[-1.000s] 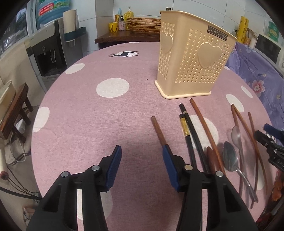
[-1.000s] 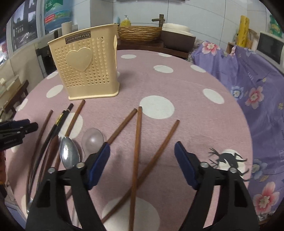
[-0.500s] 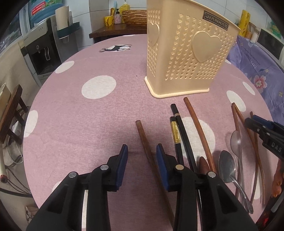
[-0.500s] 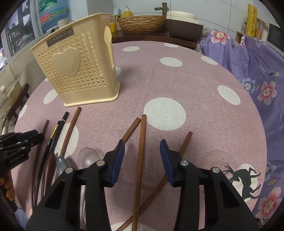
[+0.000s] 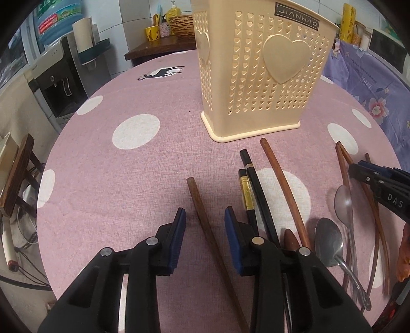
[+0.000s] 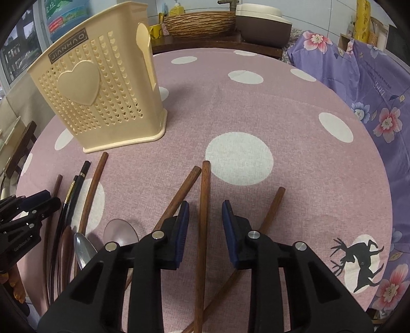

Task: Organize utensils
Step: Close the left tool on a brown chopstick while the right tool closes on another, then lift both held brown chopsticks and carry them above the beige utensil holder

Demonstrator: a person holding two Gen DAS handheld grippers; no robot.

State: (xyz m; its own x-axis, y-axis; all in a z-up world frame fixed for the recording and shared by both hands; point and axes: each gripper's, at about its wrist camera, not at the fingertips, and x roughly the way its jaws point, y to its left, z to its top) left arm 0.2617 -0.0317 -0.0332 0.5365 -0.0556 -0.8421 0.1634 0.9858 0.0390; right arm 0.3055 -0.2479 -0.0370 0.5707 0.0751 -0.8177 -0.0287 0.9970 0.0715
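Pink cloth with white dots point(image 6: 256, 110) covers a round table and carries every utensil. Left gripper point(image 5: 205, 225): jaws narrow and just now closing, a brown wooden chopstick point(image 5: 202, 215) lying between the blue pads, a thin gap visible on each side, so no contact. Just beside its right pad lie two black chopsticks point(image 5: 258, 199), one with a gold band, then a curved brown stick point(image 5: 284, 184), two metal spoons point(image 5: 330, 240) and more thin brown sticks. Right gripper point(image 6: 205, 220): jaws likewise narrow and closing, astride a straight wooden chopstick point(image 6: 205, 194) with small gaps at both pads. A second brown chopstick point(image 6: 184, 189) runs under the left pad's outer side; a third point(image 6: 271, 210) passes behind the right finger, crossing the first lower down. A translucent spoon point(image 6: 120, 233) and a steel spoon point(image 6: 83, 249) lie to the left, next to the dark chopsticks.

Beyond both grippers stands the cream plastic utensil holder point(image 5: 258, 76), upright, perforated with small hearts, a large raised heart on its face and a moulded spoon on its side; its label reads JIANHAO. The other gripper's black body, seen in the left view, bears the letters DAS. A black deer print point(image 6: 358, 258) marks the cloth. Purple floral fabric point(image 6: 379, 84) borders the table; a woven basket point(image 6: 200, 23) sits on a wooden shelf behind.
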